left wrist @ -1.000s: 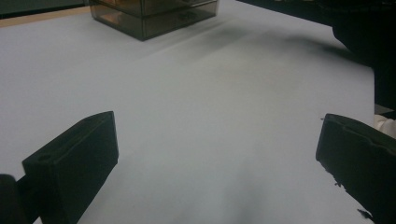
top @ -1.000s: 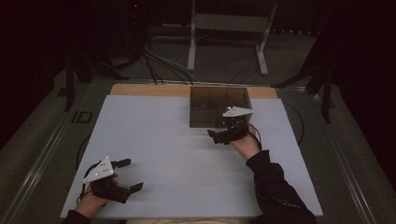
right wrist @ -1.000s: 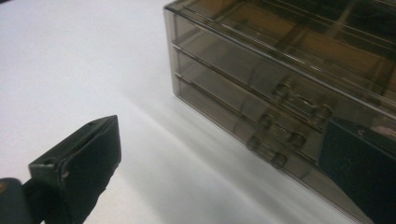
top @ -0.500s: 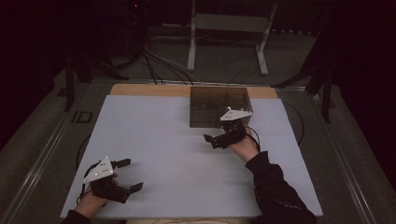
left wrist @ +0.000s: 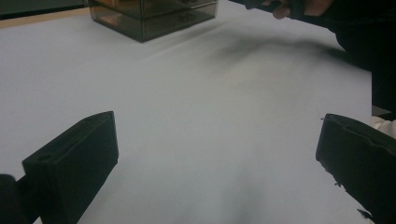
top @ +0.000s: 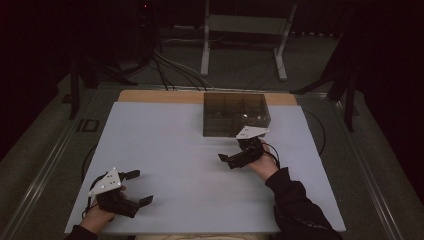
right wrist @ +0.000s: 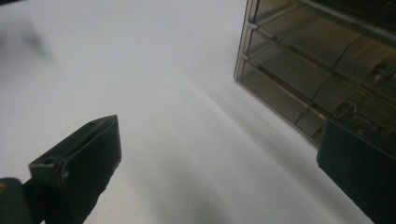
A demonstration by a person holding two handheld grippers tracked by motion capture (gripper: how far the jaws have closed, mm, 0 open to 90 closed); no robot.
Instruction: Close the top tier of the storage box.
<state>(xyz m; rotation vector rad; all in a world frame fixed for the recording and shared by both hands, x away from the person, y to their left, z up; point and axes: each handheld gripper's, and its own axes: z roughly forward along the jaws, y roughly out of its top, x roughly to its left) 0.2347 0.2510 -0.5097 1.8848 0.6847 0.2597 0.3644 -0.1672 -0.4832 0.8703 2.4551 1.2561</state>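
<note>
A smoky see-through box of small drawers [top: 235, 114] stands at the far middle of the pale sheet [top: 165, 145]. My right gripper [top: 231, 152] hovers just in front of that box, open, with nothing between its jaws. In the right gripper view the drawer fronts [right wrist: 317, 60] rise at the upper right, past the open right gripper [right wrist: 219, 130]. My left gripper [top: 139, 187] rests near the front left corner, open and empty. The left gripper view looks past the open left gripper [left wrist: 217, 123] to the box [left wrist: 154, 16] and the other hand [left wrist: 303, 7].
A strip of bare wooden table [top: 160, 96] shows behind the sheet. Beyond the table stand a white metal stand [top: 242, 30] and loose cables [top: 170, 65] on the floor. A metal rail [top: 40, 165] runs along the left side. The room around is dark.
My right gripper has drawn back from the box, toward the person and a little left. The left gripper has stayed where it was.
</note>
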